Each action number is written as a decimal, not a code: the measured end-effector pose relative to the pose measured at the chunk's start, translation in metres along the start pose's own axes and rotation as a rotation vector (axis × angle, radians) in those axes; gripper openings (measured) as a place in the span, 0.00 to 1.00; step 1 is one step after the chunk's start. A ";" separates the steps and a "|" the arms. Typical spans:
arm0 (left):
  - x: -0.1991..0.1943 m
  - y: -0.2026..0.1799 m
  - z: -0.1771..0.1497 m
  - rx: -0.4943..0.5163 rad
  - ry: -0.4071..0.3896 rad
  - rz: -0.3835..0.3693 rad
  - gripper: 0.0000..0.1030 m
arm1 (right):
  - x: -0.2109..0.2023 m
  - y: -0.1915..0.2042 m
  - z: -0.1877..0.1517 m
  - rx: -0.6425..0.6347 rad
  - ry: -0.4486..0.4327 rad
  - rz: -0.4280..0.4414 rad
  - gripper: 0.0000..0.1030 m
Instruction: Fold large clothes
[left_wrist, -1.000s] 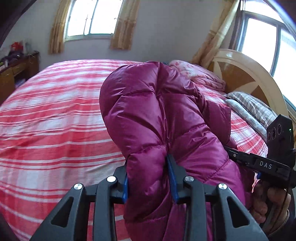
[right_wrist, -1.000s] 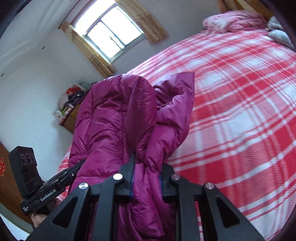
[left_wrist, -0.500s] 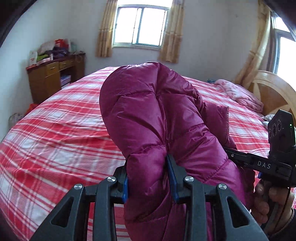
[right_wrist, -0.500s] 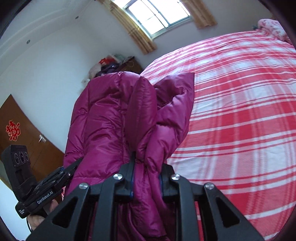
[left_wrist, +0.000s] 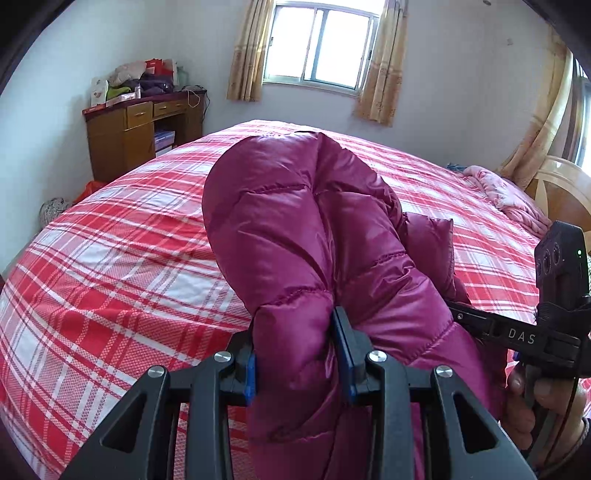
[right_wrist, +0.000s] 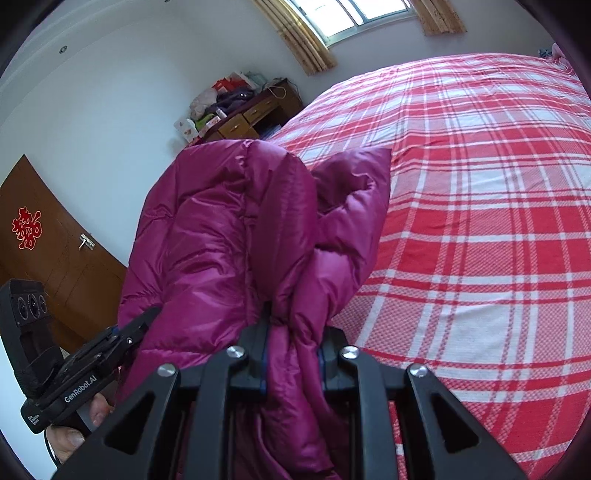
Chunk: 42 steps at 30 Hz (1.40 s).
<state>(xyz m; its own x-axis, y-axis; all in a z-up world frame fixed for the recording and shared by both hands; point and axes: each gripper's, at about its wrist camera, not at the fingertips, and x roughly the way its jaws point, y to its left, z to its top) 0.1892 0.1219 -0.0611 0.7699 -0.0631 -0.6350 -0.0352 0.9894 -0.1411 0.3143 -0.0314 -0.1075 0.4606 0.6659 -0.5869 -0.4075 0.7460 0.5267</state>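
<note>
I am holding a magenta puffer jacket in the air over a bed with a red and white plaid cover. My left gripper is pinching a thick quilted fold at six o'clock in its view, jaws partly apart around the padding. My right gripper is clamping a thinner bunch of the same jacket. A wooden desk is standing at ten o'clock, beside the bed.

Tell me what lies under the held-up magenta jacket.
Below the magenta jacket, clamped by both the left hand-held gripper and the right hand-held gripper, spreads the red plaid bedspread. The patch directly beneath is covered.
</note>
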 end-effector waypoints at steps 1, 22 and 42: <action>0.002 0.002 -0.001 -0.001 0.005 0.003 0.35 | 0.004 0.003 0.003 0.000 0.003 -0.003 0.21; 0.017 0.016 -0.015 -0.027 0.049 0.048 0.55 | 0.014 0.000 -0.001 -0.008 0.040 -0.078 0.28; -0.086 0.009 0.015 0.004 -0.151 0.073 0.83 | -0.089 0.083 -0.018 -0.173 -0.213 -0.288 0.80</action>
<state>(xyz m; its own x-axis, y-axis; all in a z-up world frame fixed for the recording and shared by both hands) 0.1326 0.1387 0.0037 0.8525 0.0291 -0.5219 -0.0921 0.9912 -0.0952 0.2254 -0.0288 -0.0233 0.7214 0.4274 -0.5449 -0.3561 0.9038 0.2375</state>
